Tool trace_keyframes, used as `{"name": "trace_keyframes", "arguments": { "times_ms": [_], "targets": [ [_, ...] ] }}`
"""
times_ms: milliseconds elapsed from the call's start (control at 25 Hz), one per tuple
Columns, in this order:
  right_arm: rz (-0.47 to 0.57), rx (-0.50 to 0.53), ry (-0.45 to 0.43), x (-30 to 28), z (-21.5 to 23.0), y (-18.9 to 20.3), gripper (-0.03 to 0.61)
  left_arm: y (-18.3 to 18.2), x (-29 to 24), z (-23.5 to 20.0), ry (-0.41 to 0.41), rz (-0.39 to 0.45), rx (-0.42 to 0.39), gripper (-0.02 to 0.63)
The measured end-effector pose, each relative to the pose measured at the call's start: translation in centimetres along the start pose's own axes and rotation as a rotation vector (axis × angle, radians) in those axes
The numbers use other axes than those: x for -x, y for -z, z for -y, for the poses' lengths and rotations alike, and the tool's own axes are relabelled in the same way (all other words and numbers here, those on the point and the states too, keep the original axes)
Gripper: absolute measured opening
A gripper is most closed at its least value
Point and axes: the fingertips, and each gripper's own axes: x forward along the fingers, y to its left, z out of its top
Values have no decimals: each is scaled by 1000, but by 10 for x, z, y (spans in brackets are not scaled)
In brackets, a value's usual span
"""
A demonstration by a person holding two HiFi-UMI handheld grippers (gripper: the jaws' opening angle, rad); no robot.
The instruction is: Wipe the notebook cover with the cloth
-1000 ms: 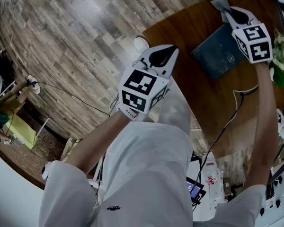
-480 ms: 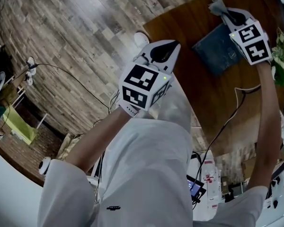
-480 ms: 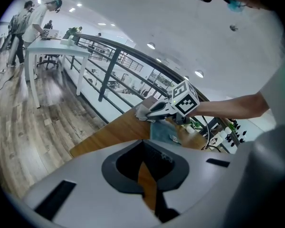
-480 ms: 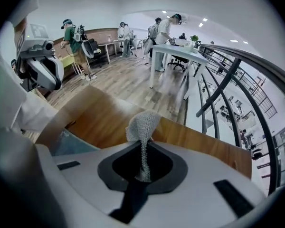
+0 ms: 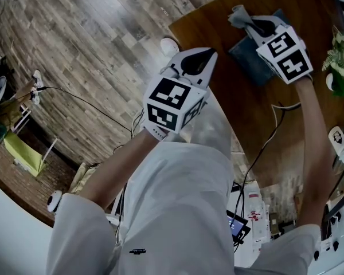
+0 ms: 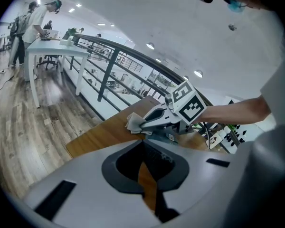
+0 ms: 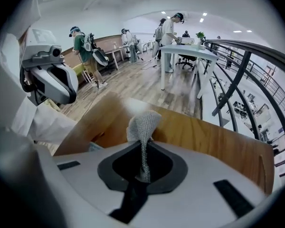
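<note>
A dark blue notebook point(image 5: 251, 62) lies on the round brown wooden table point(image 5: 212, 22). My right gripper point(image 5: 245, 20) is shut on a grey mesh cloth point(image 5: 238, 15) and hangs over the notebook's far left corner. In the right gripper view the cloth point(image 7: 142, 125) sticks up out of the closed jaws, with the table point(image 7: 218, 141) behind it. My left gripper point(image 5: 196, 63) stays off the table's near edge, above the person's lap, with its jaws together and nothing in them. The left gripper view shows the right gripper point(image 6: 143, 124), the cloth point(image 6: 132, 122) and the notebook point(image 6: 167, 136).
A potted plant with flowers point(image 5: 341, 53) stands at the table's right. A black cable point(image 5: 264, 153) runs over the table's near edge. A white shoe point(image 5: 171, 46) rests on the plank floor. Railings point(image 7: 237, 75) and people at desks point(image 7: 173, 32) are far behind.
My right gripper has slid the cloth leftward across the notebook, from its right end to its left corner. The left gripper has barely moved.
</note>
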Motion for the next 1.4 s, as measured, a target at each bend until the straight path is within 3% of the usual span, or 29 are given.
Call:
{"name": "trace_keyframes", "arguments": {
  "times_ms": [280,760,880,1080,1400],
  "targets": [
    [23,-4,-84,-9,-50,-9,28,1,6,0,-19,12,-3,18],
    [23,102,-210,-9,-147,-6,28,-9,26,19,-36,46,-19,18],
    [59,74,-225,4,-166,-8,28,-16,36,27,-40,64,-21,18],
    [138,-31,-185,38,-177,-12,28,-22,61,40,-54,85,-23,18],
    [266,-189,-31,115,-162,-11,28,-46,97,65,-59,150,-77,18]
  ]
}}
